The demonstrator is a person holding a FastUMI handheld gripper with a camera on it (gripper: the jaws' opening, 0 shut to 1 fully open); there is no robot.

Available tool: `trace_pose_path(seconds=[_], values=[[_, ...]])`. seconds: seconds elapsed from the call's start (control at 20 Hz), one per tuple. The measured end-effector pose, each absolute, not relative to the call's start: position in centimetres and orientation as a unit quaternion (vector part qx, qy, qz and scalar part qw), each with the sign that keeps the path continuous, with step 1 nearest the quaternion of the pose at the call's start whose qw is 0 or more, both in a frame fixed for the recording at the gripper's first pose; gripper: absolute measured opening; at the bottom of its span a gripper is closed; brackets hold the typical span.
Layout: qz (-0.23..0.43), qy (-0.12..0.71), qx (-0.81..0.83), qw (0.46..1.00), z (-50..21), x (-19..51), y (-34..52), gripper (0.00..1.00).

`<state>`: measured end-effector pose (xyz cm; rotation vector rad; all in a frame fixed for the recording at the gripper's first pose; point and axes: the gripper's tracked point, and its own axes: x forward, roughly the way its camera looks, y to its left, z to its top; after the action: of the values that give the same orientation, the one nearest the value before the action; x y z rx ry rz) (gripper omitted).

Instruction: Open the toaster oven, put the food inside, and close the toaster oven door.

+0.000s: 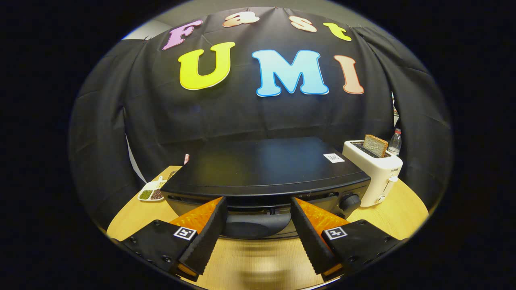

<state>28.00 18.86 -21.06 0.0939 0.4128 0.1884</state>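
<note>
Jaws stand well apart and hold nothing, the gripper (258, 241) poised low over the table (403, 209) right in front of the toaster oven (266, 169). Its door handle (258, 225) lies straight ahead in the gap between the two fingers, its long axis running crosswise from one finger toward the other. I would judge the door not yet opened, and that the coming move hangs on reaching forward to that bar. A white toaster (377, 169) stands just beside the oven.

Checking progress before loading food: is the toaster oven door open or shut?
Shut: the toaster oven door's handle sits up against the front, between the open gripper fingers.
</note>
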Motion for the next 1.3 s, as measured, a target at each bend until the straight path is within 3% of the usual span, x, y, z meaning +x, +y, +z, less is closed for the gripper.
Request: trace_pose_path(seconds=[0.8, 1.3], values=[[0.089, 0.213, -0.011, 0.973, -25.4, 19.7, 17.8, 0.99], [0.095, 0.277, -0.085, 0.952, -32.0, 14.4, 16.7, 0.97]])
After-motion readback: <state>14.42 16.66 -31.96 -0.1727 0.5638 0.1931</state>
